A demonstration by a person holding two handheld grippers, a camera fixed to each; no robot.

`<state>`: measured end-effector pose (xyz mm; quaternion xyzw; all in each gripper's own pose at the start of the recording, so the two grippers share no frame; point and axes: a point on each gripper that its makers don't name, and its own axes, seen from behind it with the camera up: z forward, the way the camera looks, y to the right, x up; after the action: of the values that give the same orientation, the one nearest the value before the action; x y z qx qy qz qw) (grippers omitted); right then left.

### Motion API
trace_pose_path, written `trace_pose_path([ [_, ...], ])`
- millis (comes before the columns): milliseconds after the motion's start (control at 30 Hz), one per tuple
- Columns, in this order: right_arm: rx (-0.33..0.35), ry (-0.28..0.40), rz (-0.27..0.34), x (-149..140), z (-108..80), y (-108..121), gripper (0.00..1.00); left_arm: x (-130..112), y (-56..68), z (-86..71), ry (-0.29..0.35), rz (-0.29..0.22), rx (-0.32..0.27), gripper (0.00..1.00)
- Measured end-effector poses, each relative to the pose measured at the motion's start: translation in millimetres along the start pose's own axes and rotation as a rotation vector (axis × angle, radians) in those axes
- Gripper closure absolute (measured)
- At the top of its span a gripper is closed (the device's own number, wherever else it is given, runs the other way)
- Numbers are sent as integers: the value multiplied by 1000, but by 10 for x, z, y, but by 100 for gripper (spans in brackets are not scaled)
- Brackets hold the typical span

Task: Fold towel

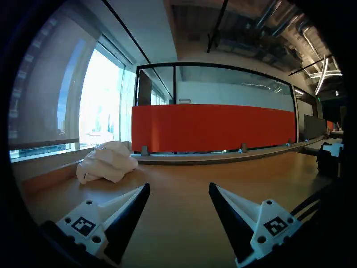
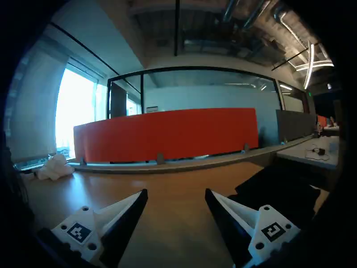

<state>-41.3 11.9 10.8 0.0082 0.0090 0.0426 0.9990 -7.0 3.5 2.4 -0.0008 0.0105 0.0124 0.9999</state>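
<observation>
Smooth brown wooden tabletop (image 1: 187, 192), broad and glossy. Crumpled white cloth towel (image 1: 107, 161) sits heaped at its far left, by the window side. Flat black fabric piece (image 2: 276, 190) lies at the right, well apart from it. Long orange divider panel (image 1: 214, 127) stands along the far edge.

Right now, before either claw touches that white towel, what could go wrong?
The towel lies crumpled in a heap, so the open left claw may pinch several layers rather than one corner. The right claw, also open, sits far from it and close to a black cloth, which it might snag instead.
</observation>
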Motion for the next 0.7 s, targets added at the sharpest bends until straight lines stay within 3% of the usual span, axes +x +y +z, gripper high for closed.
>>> trace_pose_path([
  [700, 11, 7, -69, -74, -10, -103, 0, -1, 0, -4, 0, 0, 0, 2],
])
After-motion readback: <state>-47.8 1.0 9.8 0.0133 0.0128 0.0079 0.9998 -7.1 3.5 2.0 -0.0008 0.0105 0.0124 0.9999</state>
